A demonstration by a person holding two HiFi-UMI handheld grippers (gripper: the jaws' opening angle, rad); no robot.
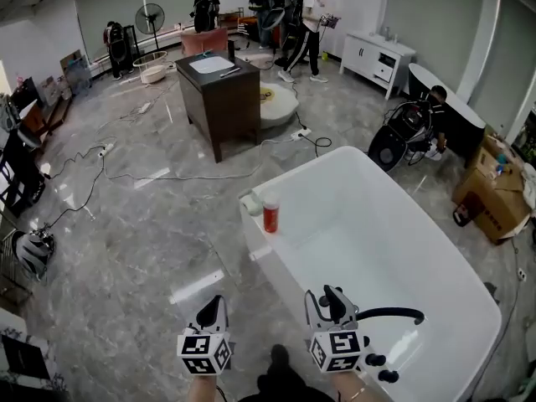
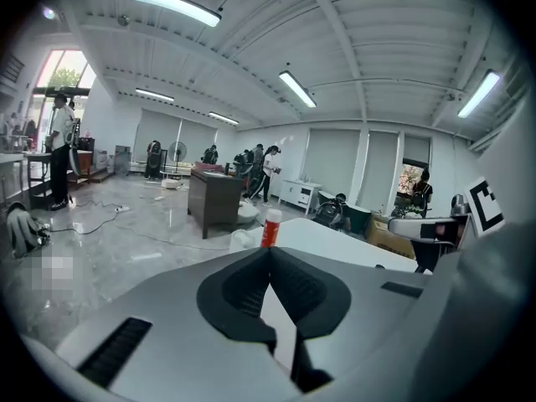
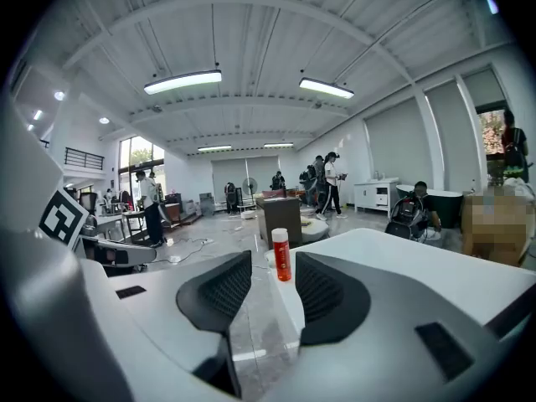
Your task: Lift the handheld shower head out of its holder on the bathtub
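A white bathtub (image 1: 377,233) fills the right of the head view. Black tap fittings with a curved black arm (image 1: 394,314) and round knobs (image 1: 378,361) stand at its near end; I cannot tell the handheld shower head apart from them. My right gripper (image 1: 327,293) hovers just left of that arm, open, with nothing between its pads (image 3: 228,287). My left gripper (image 1: 213,301) is over the floor beside the tub, its jaws shut and empty (image 2: 269,251). A red bottle (image 1: 270,213) stands on the tub's rim ahead of both.
A dark wash cabinet (image 1: 219,90) stands on the grey marble floor beyond the tub. Cables (image 1: 92,162) trail across the floor at left. Cardboard boxes (image 1: 494,195) sit at right, next to a seated person (image 1: 431,115). Several people stand at the far wall.
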